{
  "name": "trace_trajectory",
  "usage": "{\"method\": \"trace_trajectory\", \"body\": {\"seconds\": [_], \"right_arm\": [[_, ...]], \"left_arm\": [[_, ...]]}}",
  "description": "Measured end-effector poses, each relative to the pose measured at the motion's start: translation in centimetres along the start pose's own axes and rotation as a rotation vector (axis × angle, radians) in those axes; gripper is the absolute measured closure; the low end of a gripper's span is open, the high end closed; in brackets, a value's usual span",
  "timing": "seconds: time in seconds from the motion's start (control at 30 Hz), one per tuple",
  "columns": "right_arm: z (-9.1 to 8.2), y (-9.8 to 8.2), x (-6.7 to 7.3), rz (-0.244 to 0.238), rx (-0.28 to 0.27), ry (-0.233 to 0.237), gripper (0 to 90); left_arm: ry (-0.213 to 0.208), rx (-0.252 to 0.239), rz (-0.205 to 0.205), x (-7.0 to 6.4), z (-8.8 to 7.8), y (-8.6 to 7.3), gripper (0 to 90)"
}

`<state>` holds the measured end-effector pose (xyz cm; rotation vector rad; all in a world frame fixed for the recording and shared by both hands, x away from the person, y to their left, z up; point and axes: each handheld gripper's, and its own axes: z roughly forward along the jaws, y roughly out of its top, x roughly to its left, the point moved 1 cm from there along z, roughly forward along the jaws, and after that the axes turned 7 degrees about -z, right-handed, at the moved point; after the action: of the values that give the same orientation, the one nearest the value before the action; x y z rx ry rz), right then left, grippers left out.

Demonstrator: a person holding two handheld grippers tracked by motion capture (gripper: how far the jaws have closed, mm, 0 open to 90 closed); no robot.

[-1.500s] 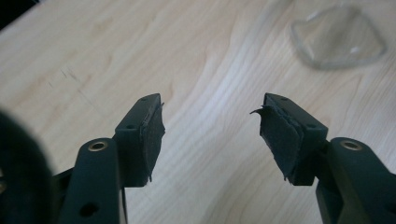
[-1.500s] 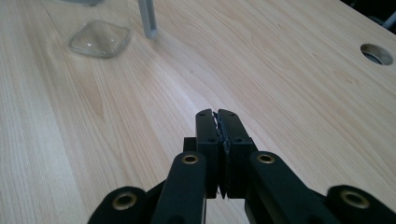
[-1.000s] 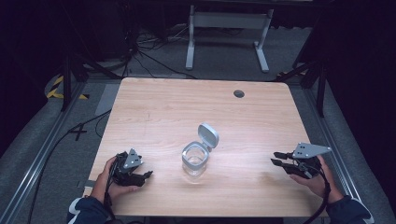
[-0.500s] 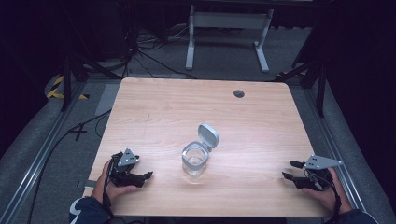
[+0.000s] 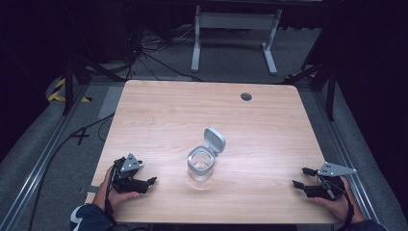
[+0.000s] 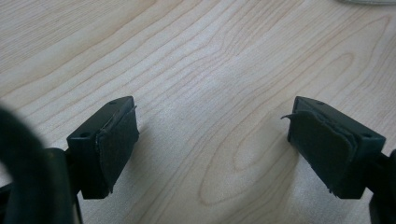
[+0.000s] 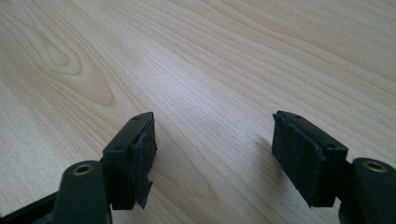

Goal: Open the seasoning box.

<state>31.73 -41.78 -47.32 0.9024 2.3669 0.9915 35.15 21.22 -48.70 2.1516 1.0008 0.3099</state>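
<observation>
Resting both grippers low at the near edge of the table (image 5: pixel 159 110), we are gripping nothing.

We are holding the left gripper (image 5: pixel 145 183) near the front left corner and the right gripper (image 5: pixel 303 177) at the front right, both with jaws just opened wide over bare wood (nothing between the pads); the clear jar (image 5: pixel 200 166) is standing between them, well apart from each, its lid (image 5: pixel 214 140) leaning just behind it.

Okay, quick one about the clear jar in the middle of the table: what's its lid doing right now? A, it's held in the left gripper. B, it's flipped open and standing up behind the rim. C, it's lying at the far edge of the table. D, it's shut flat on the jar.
B: in the high view the lid stands tilted up behind the rim of the jar, leaving its mouth open.
</observation>
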Motion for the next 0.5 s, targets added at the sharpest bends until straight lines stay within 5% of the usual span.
{"method": "trace_trajectory", "body": {"seconds": [0.5], "right_arm": [[0.07,0.08,0.04,-0.023,0.002,-0.021,24.8]], "left_arm": [[0.001,-0.003,-0.029,-0.21,0.04,-0.09,16.1]]}}
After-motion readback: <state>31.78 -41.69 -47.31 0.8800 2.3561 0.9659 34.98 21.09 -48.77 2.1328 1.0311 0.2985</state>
